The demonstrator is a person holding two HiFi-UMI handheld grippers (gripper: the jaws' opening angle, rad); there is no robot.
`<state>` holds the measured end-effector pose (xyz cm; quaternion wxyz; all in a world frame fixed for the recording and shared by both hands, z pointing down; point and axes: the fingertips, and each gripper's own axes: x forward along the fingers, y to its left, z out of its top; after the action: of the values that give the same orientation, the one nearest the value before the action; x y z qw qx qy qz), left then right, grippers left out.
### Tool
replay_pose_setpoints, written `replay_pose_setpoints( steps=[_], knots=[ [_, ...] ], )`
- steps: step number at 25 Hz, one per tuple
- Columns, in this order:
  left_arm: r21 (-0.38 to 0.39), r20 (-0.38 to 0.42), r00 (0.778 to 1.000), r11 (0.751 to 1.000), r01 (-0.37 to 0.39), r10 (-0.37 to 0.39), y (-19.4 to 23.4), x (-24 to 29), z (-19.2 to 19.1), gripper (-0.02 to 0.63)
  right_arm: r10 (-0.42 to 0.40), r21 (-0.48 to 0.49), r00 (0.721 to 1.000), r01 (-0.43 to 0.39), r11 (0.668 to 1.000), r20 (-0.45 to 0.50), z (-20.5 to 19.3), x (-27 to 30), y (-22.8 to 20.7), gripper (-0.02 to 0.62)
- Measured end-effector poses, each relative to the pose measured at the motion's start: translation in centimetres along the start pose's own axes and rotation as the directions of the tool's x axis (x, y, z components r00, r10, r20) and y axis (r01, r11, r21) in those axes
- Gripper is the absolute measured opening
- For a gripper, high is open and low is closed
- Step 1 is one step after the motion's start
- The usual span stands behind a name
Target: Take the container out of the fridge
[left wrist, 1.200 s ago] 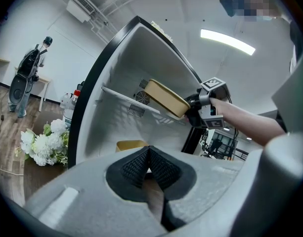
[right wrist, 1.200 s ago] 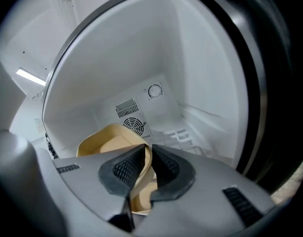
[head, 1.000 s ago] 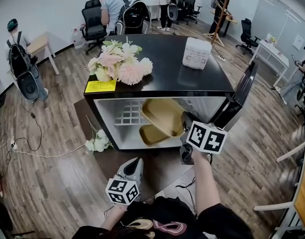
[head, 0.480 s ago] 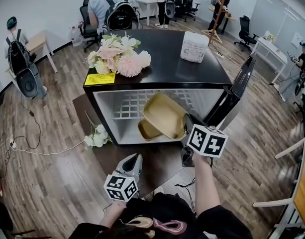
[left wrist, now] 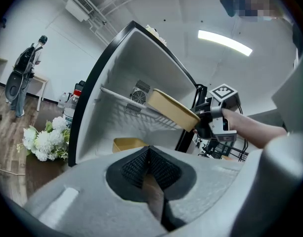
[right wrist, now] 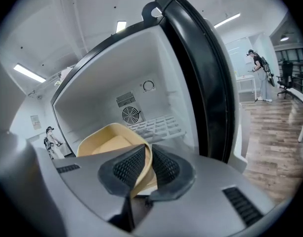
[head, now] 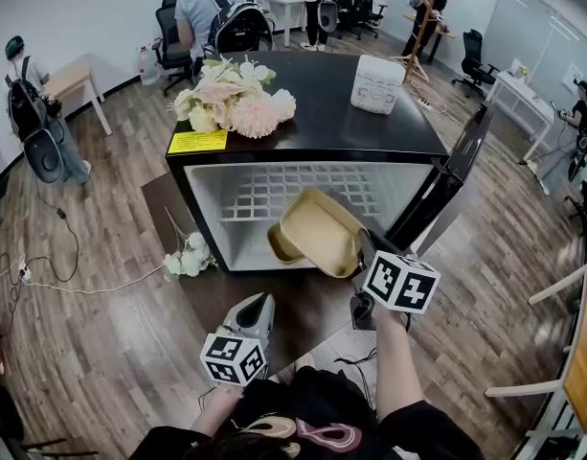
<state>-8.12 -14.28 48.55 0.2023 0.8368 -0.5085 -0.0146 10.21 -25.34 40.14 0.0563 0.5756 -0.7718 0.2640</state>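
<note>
Pinching the rim of the shallow tan plastic container [head: 317, 230], the right gripper [head: 362, 249] holds it tilted at the black fridge's [head: 274, 157] open front, forearm stretched forward. The left gripper [head: 259, 307] hovers lower, jaws together, empty.

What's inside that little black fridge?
A white wire shelf, and a tan container under it. The tilted container in the right gripper covers much of that one and whatever lies behind.

The container [head: 320, 231] is at the front right edge of the fridge [head: 341, 123]. A second container [head: 280, 248] lies inside, below it to the left.
</note>
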Motion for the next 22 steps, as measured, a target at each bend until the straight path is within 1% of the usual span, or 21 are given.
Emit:
replay_pose_setpoints(
  steps=[3,18,22],
  knots=[
    [0.002,-0.001,1.000,1.000,-0.001,0.001,-0.1,-0.1,-0.1,0.008,-0.012,-0.001,1.000,0.012,1.000,-0.003,-0.6,-0.4,-0.5,0.049],
    [0.015,-0.018,1.000,1.000,0.019,-0.018,-1.2,-0.2,-0.7,0.008,-0.008,0.045,1.000,0.008,0.999,0.007,-2.8,-3.0,-1.5,0.049],
    [0.016,-0.024,0.999,1.000,0.024,-0.024,-1.4,0.0,-1.0,0.008,-0.012,0.010,1.000,0.012,1.000,-0.010,-3.7,-3.1,-1.7,0.049]
  ],
)
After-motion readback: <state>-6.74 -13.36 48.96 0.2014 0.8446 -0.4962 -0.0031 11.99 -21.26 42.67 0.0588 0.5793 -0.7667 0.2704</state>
